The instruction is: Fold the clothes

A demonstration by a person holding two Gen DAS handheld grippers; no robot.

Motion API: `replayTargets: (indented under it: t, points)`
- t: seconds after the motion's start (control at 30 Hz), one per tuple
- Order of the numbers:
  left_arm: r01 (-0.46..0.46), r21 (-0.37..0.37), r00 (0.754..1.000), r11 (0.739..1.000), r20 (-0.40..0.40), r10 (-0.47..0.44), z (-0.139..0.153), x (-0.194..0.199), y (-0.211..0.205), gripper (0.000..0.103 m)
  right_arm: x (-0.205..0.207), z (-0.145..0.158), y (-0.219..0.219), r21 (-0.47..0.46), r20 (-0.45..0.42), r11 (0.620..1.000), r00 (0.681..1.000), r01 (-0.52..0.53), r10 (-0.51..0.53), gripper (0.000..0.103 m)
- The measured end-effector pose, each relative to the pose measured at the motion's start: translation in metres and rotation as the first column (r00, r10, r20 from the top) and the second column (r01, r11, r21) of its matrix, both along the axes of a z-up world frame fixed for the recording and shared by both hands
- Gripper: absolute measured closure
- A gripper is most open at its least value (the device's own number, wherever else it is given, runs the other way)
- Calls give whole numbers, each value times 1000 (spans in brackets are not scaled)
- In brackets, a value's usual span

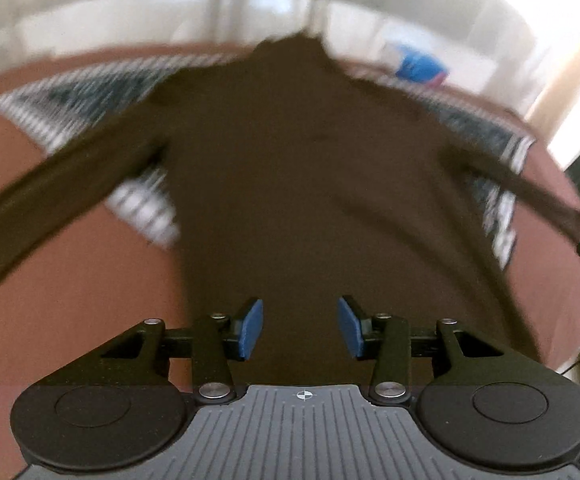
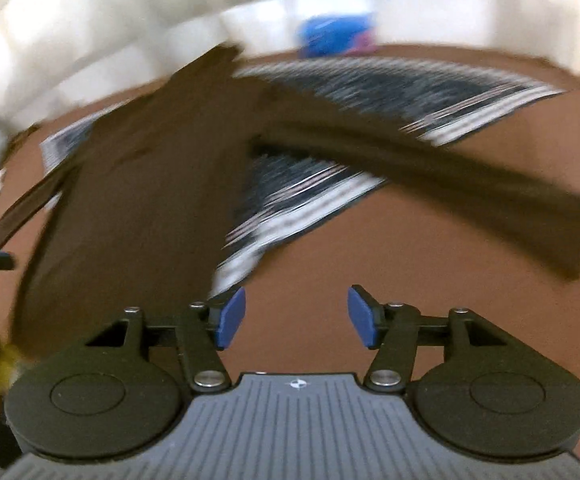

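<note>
Here, the left gripper (image 1: 300, 329) has its blue pads apart w/ nothing between them, above the lower hem of the dark brown long-sleeved top (image 1: 310, 168) spread flat mid-frame. The right gripper (image 2: 297, 317) is likewise parted & empty, over the bare reddish-brown surface (image 2: 330, 248); the top fills left-centre, one sleeve stretching to the right edge. It lies partly over a striped patterned cloth (image 2: 370, 84); both views are blurred.

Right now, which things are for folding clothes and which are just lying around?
For the job:
- dark brown long-sleeved top, spread flat with sleeves out
- left gripper, open, empty
- right gripper, open, empty

Just lying about:
- patterned black-and-white cloth under the top
- blue thing at the back, too blurred to name
- brown surface underneath
</note>
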State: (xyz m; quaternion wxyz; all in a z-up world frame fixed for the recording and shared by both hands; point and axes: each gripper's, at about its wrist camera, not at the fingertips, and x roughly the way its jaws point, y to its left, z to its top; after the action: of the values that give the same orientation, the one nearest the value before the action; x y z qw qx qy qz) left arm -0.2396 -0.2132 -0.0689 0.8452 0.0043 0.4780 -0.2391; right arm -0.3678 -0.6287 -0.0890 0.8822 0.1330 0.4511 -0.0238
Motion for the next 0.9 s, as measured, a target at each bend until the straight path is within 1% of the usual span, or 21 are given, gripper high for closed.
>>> replayTargets:
  t: [0.03, 0.1, 0.17, 0.27, 0.4, 0.53, 0.63, 0.77, 0.83, 0.9]
  points:
    - [4, -8, 1000, 1000, 18, -4, 2, 6, -18, 41, 1, 0, -19, -17, 13, 999, 999, 33, -33, 40]
    - [14, -24, 999, 1000, 46, -13, 3, 18, -61, 40, 3, -2, -62, -56, 29, 994, 996, 90, -88, 39]
    - [47, -44, 997, 998, 65, -45, 1, 28, -102, 39, 2, -6, -102, -93, 38, 982, 986, 162, -159, 38]
    - [94, -45, 991, 995, 102, -89, -4, 45, -165, 37, -1, -11, -159, -109, 41, 963, 969, 247, -244, 38]
    - [113, -33, 988, 993, 107, -108, -16, 62, -229, 37, -3, -21, -212, -92, 18, 953, 958, 287, -287, 37]
    - [101, -14, 991, 995, 90, -99, -28, 79, -262, 37, 1, -37, -235, -63, -7, 963, 965, 261, -262, 37]
    - [102, 14, 991, 995, 89, -103, -33, 89, -280, 37, 1, -46, -241, -21, -13, 970, 970, 243, -243, 37]
    - [98, 20, 993, 995, 68, -99, -39, 101, -295, 37, 3, -57, -242, 25, -22, 973, 973, 230, -229, 39]
    - [104, 18, 993, 994, 51, -105, -43, 106, -302, 37, 6, -62, -241, 48, -31, 973, 974, 224, -222, 47]
    - [114, 13, 993, 993, 29, -115, -50, 111, -308, 37, 8, -65, -241, 71, -50, 974, 976, 217, -214, 66]
